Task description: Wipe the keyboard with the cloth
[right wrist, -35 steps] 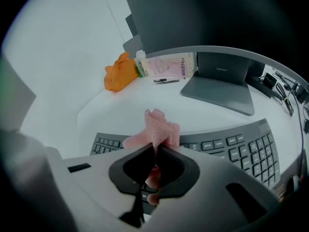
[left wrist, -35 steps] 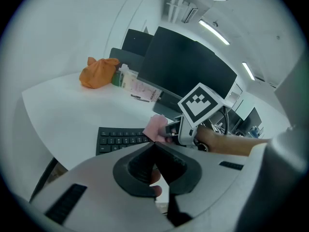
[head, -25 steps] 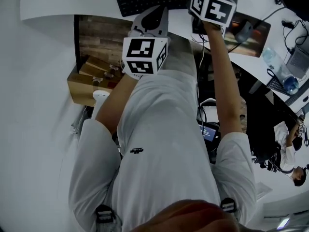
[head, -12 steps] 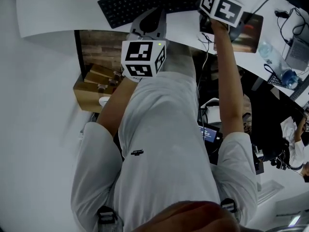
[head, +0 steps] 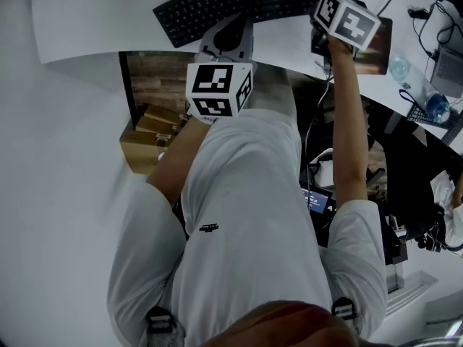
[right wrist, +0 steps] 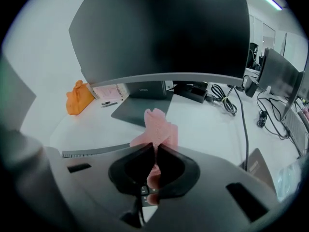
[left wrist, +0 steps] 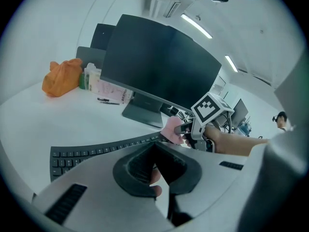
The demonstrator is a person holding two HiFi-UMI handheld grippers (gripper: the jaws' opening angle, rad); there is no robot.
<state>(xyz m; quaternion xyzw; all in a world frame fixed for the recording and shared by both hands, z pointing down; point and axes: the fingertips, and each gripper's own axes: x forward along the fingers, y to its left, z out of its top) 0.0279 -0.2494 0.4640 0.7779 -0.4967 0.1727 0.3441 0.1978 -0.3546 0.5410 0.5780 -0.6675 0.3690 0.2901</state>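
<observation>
Cloth (right wrist: 157,127) is pinched in closed R tongs (right wrist: 155,151) at keyboard (head: 231,6) right end, long axis running left; L tongs (left wrist: 157,163) are held shut, empty, nr keyboard's middle.

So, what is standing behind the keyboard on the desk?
A dark monitor on its flat stand; further left, an orange bag. The right claw and its pink cloth hide what lies behind the keyboard's right end.
</observation>
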